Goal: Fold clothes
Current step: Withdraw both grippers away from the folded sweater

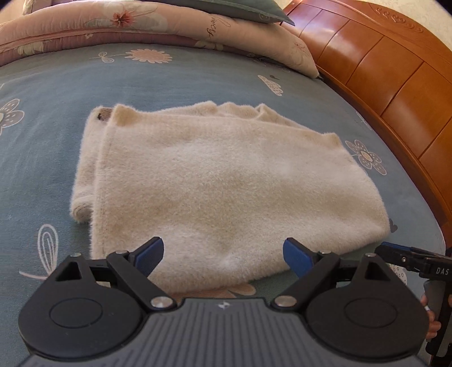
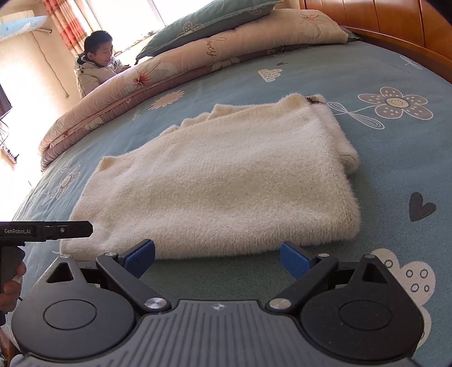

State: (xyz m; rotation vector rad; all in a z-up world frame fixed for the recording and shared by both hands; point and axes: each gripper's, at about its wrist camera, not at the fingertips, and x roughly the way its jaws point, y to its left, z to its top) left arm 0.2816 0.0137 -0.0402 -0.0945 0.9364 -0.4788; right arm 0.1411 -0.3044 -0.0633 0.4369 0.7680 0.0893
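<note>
I see a bed [image 1: 42, 93] covered by a blue-grey sheet [image 2: 381, 158] printed with flowers, hearts and clouds, with a wooden headboard [image 1: 381, 73] along its edge. A cream fuzzy garment [image 1: 220, 180], folded into a layered rectangle, lies flat on the sheet near the middle. At the far side a rolled pink floral quilt [image 2: 169, 70] rests on the bed, with a green-blue pillow [image 2: 209, 19] on top of it; I can't tell what lies under the quilt.

A home bedroom is indicated: a blue flowered bedsheet [image 2: 367, 70] is bounded by a wooden headboard [image 1: 381, 70]; beside the headboard, a folded quilt [image 2: 169, 76] and pillow [image 2: 203, 25] are stacked, with what are probably curtains [image 2: 66, 22] beyond.
</note>
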